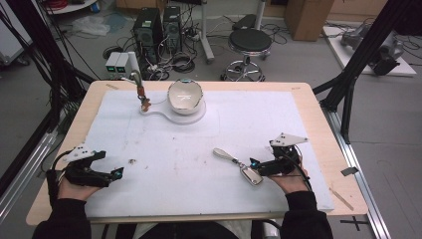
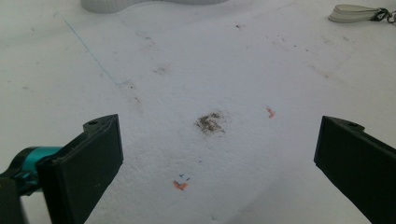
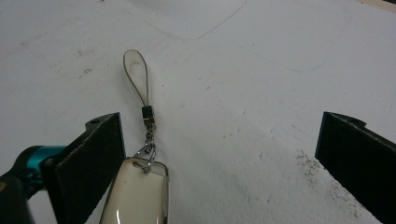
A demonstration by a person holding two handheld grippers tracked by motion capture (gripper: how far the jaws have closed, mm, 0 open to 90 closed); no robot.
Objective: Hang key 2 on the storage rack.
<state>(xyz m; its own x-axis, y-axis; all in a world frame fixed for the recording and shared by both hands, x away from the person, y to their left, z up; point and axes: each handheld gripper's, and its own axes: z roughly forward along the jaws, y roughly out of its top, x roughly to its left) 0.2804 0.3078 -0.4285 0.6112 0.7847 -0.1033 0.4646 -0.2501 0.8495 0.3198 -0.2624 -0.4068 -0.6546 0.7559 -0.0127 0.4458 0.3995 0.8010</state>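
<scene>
While the key fob (image 1: 250, 174) lies flat on the white foam sheet (image 1: 199, 144) at near right, its strap loop (image 1: 223, 154) trailing far-left, the right gripper (image 1: 259, 167) sits low over it and the left gripper (image 1: 112, 174) rests at near left. A white bowl (image 1: 185, 96) on its stand (image 1: 195, 115) sits at the far side.

Left gripper view: jaws spread wide over bare stained foam, hand level (idle).

Right gripper view: jaws spread, the fob (image 3: 137, 196) just beside the left jaw, off-centre. Closing from here could shove the fob sideways, or pinch only the chain (image 3: 148, 137). Hand pitched forward, low to the sheet.
</scene>
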